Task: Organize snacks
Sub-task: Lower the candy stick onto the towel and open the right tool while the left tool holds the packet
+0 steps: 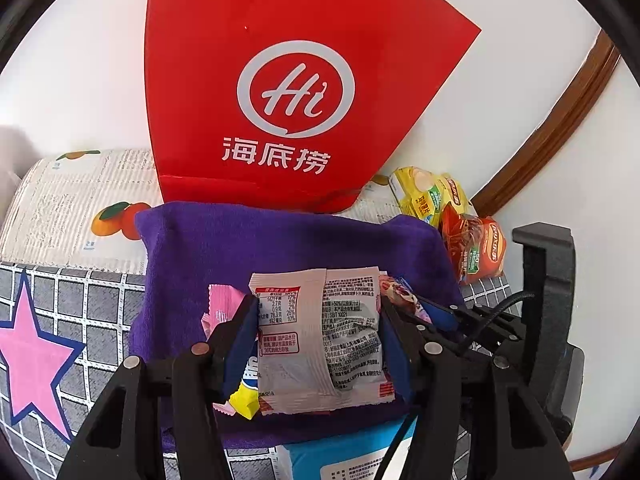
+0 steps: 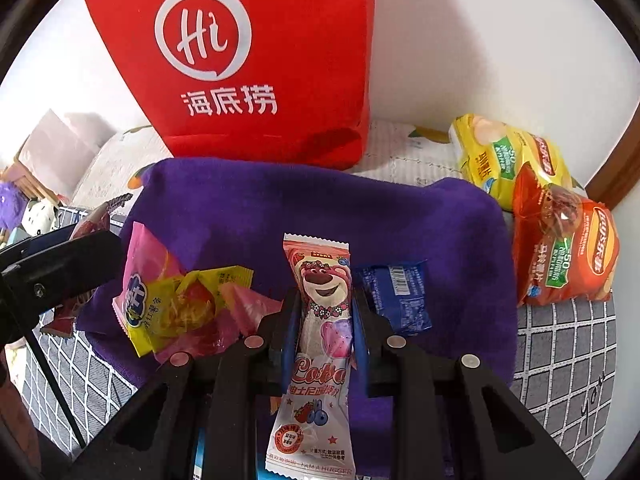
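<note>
Clamped between the left gripper [image 1: 318,332] fingers: a crinkled white snack packet [image 1: 320,340], printed back showing, above the purple towel [image 1: 208,248]. Pinched upright in the right gripper [image 2: 323,320]: a pink bear lollipop wrapper [image 2: 316,344], over the same towel.

My left gripper [image 1: 318,344] is clamped on a white packet [image 1: 320,340], held level. My right gripper [image 2: 322,332] pinches a bear packet [image 2: 320,320], fingers pointing forward beside the left.

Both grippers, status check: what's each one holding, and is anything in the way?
Left gripper shut on white snack packet. Right gripper shut on bear lollipop. Both over purple towel; red bag behind.
</note>
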Motion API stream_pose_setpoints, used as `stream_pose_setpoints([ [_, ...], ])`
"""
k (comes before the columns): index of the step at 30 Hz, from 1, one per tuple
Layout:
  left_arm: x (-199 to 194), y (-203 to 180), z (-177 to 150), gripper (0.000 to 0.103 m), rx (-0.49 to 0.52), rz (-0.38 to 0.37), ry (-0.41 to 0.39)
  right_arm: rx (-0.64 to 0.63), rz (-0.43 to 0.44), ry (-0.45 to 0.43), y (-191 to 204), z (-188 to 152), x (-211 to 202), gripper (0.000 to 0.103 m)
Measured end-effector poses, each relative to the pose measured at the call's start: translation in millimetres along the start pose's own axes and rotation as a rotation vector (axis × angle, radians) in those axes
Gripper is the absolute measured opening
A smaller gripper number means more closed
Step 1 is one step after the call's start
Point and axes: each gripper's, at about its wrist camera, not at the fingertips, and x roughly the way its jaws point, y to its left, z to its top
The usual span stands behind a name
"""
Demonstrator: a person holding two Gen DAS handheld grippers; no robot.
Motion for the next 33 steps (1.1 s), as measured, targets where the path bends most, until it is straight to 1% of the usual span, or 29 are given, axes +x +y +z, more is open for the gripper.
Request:
stream_pose_setpoints([
  [4, 1, 1, 0, 0.056, -0.001, -0.001, 0.003, -0.010, -0.009, 0.026, -1, 0, 6, 0.028],
  [8, 2, 2, 0, 0.056, -0.006, -0.006, 0.012, 0.005, -0.016, 0.027, -4, 0, 9, 0.041],
  [12, 4, 2, 0, 0.056, -0.007, -0.013, 0.020, 0.014, -0.024, 0.035, -7, 1, 12, 0.044],
  [14, 5, 2, 0, 0.056, -0.006, -0.012, 0.022, 0.012, -0.031, 0.040, -8, 1, 12, 0.049],
  [18, 8, 3, 0, 0.056, -0.006, -0.007, 0.033, 0.028, -0.047, 0.022, -12, 2, 5, 0.049],
  [22, 14, 0, -1, 0.056, 0.003, -0.009, 0.050, 0.060, -0.032, -0.016, -22, 4, -9, 0.053],
  [27, 20, -1, -3, 0.056, 0.003, -0.010, 0.077, 0.083, -0.052, -0.047, -32, 5, -23, 0.054],
  [31, 25, 2, -3, 0.056, -0.005, -0.013, 0.100, 0.109, -0.044, -0.059, -37, 4, -29, 0.054],
  [33, 29, 2, -3, 0.056, -0.006, -0.015, 0.110, 0.102, -0.037, -0.052, -37, 3, -30, 0.054],
])
